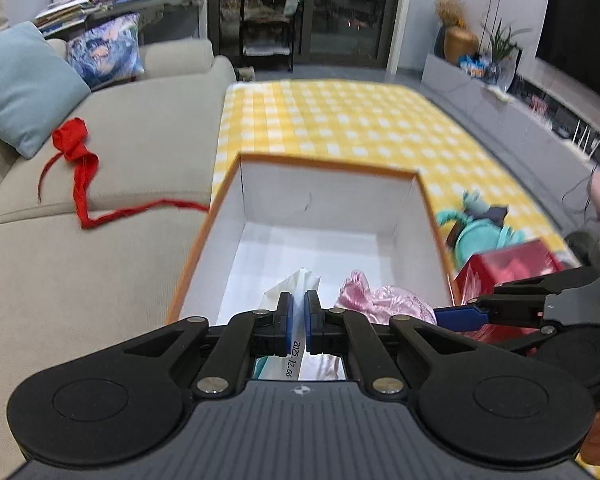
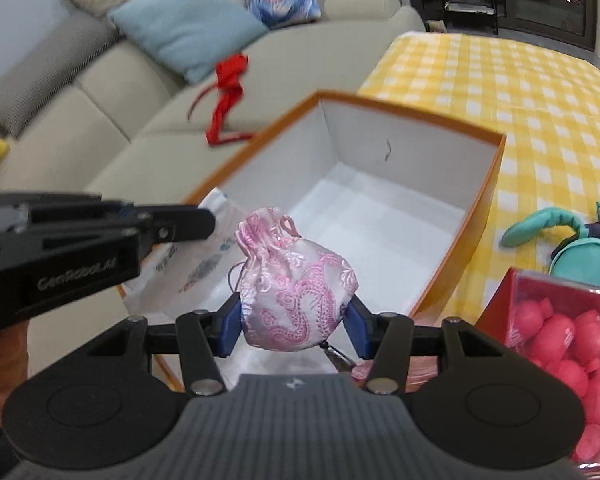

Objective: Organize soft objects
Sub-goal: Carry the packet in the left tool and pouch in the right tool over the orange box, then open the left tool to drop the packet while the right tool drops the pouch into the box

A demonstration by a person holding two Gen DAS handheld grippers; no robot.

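Nothing is seen lying settled in the orange box [image 2: 480,216] yet. A pink brocade pouch [image 2: 296,292] is clamped by the right gripper [image 2: 294,330] above the box's near end; a white plastic packet [image 1: 296,292] is pinched by the left gripper [image 1: 299,316] beside it. A teal plush toy [image 2: 572,244] remains outside, right of the box.

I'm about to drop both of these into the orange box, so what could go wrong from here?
1. The right gripper pinches only the pink pouch's lower bulge; it could slip out early.
2. The left gripper and right gripper are close together over the orange box; they could collide.
3. The white packet hangs near the box rim and may snag.
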